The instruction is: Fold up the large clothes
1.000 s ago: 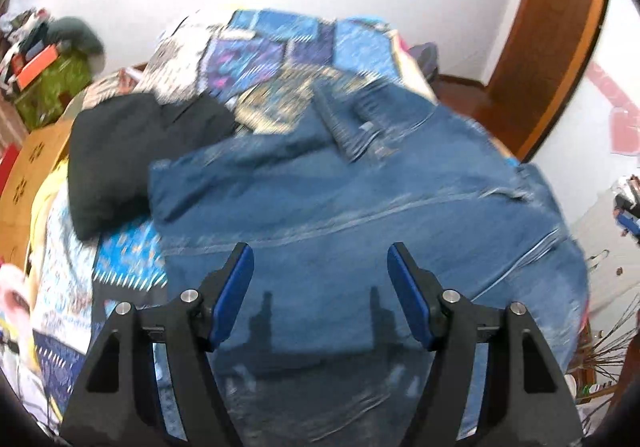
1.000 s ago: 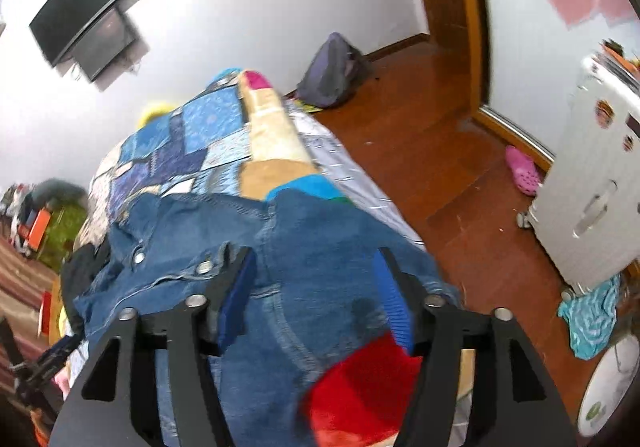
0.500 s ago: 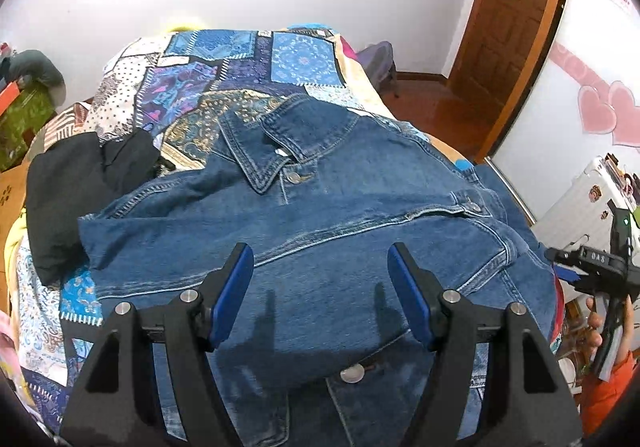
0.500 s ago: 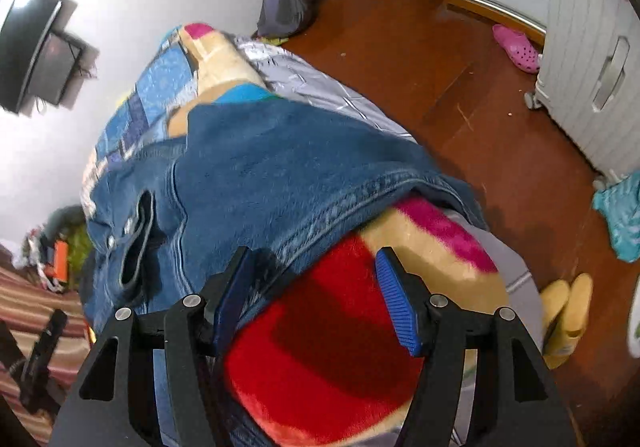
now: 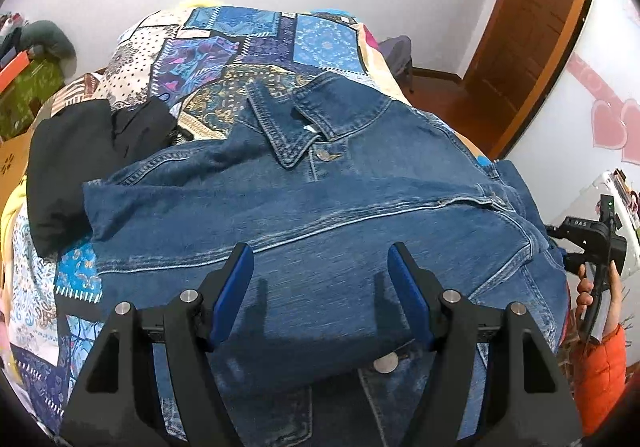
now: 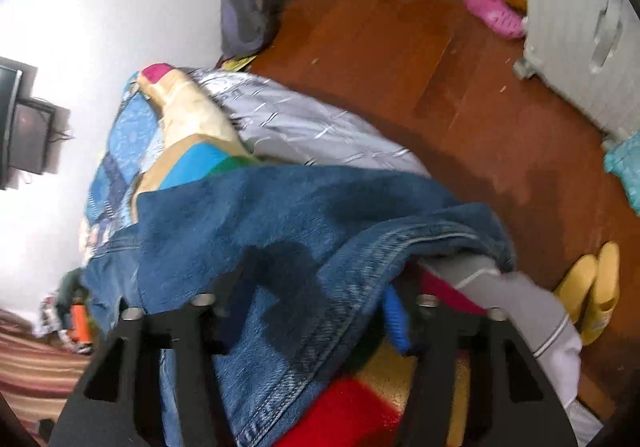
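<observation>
Bright even indoor light; tool shadows fall on denim; right view motion-blurred; fisheye edges dark.

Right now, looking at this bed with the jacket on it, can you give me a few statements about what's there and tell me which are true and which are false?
1. The denim jacket lies on a patchwork bedspread. True.
2. The left gripper is clamped on the collar. False: its jaws stand wide apart above the jacket, holding nothing.
3. A black garment lies beside the jacket. True.
4. The jacket is red. False: it is blue denim.
5. A pink shoe lies on the wooden floor. True.
</observation>
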Demonstrator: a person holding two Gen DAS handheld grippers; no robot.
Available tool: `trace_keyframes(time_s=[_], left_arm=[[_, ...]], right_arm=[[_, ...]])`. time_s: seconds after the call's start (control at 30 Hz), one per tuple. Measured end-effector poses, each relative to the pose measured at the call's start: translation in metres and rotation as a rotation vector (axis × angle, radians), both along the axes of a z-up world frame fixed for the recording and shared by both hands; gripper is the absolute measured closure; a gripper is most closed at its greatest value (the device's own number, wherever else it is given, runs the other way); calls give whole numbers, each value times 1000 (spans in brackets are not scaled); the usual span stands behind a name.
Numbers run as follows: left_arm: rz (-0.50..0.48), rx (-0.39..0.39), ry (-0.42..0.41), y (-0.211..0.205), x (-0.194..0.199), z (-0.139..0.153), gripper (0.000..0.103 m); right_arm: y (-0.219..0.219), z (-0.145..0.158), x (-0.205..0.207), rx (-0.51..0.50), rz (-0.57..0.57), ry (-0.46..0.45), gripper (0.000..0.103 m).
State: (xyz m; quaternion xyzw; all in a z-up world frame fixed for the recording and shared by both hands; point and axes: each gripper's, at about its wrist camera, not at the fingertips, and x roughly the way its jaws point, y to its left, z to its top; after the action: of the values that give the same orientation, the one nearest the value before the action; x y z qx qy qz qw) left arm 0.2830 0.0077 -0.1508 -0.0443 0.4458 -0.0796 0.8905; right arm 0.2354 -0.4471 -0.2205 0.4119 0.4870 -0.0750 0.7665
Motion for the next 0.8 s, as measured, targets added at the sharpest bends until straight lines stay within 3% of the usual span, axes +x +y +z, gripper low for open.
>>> trace_keyframes(time_s=[0.03,0.13,0.23,0.37,0.43,0.53,0.67,0.8], left_arm=[[2,-1,-2,2,-1,0,35],[4,-3,-11,7,-7,2,35],[5,2,-21,13,-12,4,35],[3,-12,-39,20,-20,8,35],[5,-31,-51,26,-25,11,35],[9,-47,-62,32,-31,14,35],[16,-63,-67,42,-39,15,35],[25,-63,-63,53,-49,13,35]], right_arm=[[2,5,-1,-39,-1,5,80],[5,24,-6,-91,13,-45,89],[13,55,-12,-166,36,-114,91],[41,117,-20,-259,112,-271,91],[68,147,-23,-291,182,-354,92],[111,168,-28,-318,285,-421,92],[167,160,-31,-333,419,-429,92],[199,123,-24,-327,501,-334,92]])
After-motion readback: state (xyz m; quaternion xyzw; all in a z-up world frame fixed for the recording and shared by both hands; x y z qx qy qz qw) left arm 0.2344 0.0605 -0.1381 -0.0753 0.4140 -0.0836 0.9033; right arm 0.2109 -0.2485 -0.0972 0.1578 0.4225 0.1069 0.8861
